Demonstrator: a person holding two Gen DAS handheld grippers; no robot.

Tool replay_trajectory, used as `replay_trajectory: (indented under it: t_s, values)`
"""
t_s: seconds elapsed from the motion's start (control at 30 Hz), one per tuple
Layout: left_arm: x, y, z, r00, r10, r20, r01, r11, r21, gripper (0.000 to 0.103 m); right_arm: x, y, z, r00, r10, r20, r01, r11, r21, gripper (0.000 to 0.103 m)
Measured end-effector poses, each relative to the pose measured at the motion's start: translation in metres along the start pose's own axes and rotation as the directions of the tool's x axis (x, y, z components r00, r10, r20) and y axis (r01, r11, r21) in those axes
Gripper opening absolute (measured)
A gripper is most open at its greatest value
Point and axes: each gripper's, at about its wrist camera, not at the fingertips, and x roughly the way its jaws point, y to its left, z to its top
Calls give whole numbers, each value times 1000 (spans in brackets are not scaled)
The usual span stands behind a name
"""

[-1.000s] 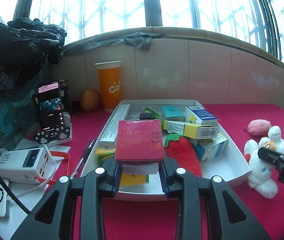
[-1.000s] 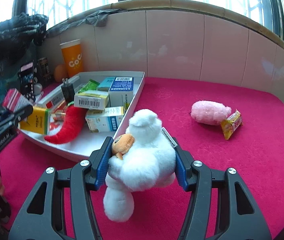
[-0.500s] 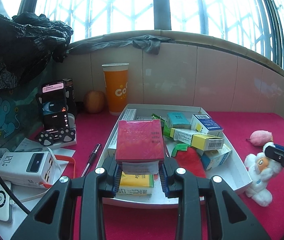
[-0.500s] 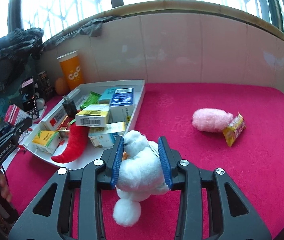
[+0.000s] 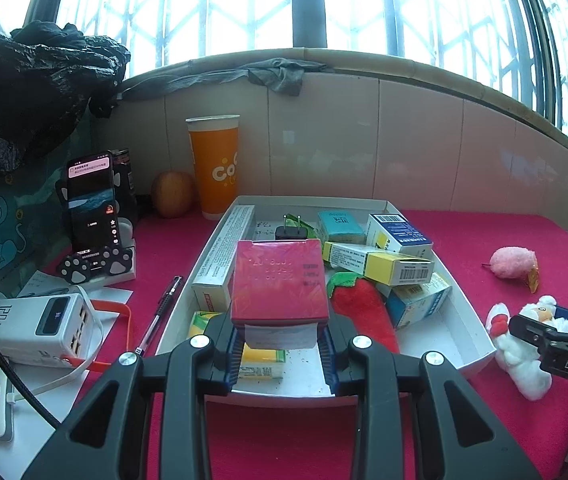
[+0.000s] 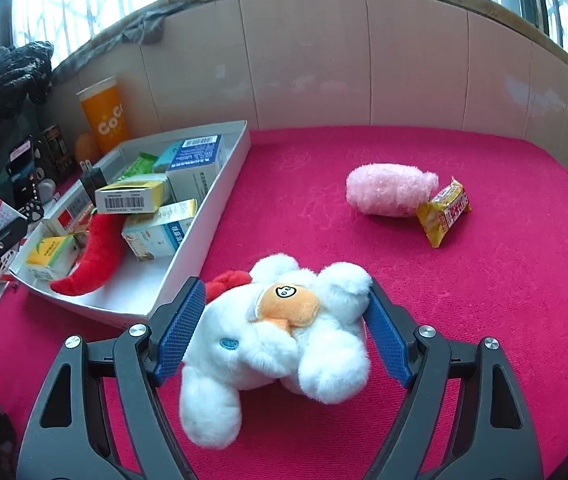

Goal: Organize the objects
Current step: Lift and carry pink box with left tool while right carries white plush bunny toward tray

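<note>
White tray (image 5: 468, 312) on the red desk (image 6: 363, 160), stiff, crowded with boxes; white plush chick (image 6: 280, 336), judged light and squashy, best taken across its body, lay beside it between the right gripper's (image 6: 284, 332) opening jaws; small red box (image 5: 280, 284), rigid, pinched over the tray by the left gripper (image 5: 280, 346).

Off-task items, left side and back of the surface:
- Orange cup (image 5: 215, 166), upright against the tiled wall (image 5: 403, 148).
- Apple (image 5: 172, 199), just left of the cup.
- Phone (image 5: 92, 204) on a paw-print stand (image 5: 96, 266), screen lit.
- Power bank (image 5: 44, 326), white, with an orange cable (image 5: 126, 320).
- Pen (image 5: 160, 312), lying beside the tray's left wall.
- Black plastic bag (image 5: 28, 96), upper left.
- Grey rag (image 5: 280, 74) draped on the window ledge.
</note>
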Motion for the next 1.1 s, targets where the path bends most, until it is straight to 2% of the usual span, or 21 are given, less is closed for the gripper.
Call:
replay_trajectory:
  t_s: [0.1,0.17,0.2,0.23,0.27,0.37,0.5,0.7,1.1]
  values:
    - [1,-1,-1,1000,-10,-6,10,1000,-2,32,9,-2,0,999,4,-43,-4,1000,1,82]
    - [1,-2,-1,1000,-13,-7,13,1000,0,32,18,-2,-3,994,48,-101,-48,999,2,82]
    - [0,-2,-2,1000,-15,-6,15,1000,2,32,22,-2,-4,989,78,-125,-78,997,3,79]
    - [0,-3,-2,1000,-16,-6,16,1000,2,32,23,0,-5,986,104,-130,-105,994,1,63]
    - [0,-2,-2,1000,-16,-5,16,1000,1,32,21,3,-6,983,130,-129,-134,991,-16,61]
    - [-1,-2,-1,1000,-17,-4,17,1000,-4,32,15,12,-8,986,129,-107,-137,988,-74,57]
    - [-2,2,3,1000,-18,2,18,1000,-12,32,3,5,-3,990,128,-65,-132,990,-57,57]
    - [-3,6,12,1000,-15,16,16,1000,-16,32,-20,6,24,991,135,12,-134,989,-62,57]
    - [-6,9,32,999,-7,52,6,1000,11,32,-36,50,60,980,184,72,-173,976,-134,57]
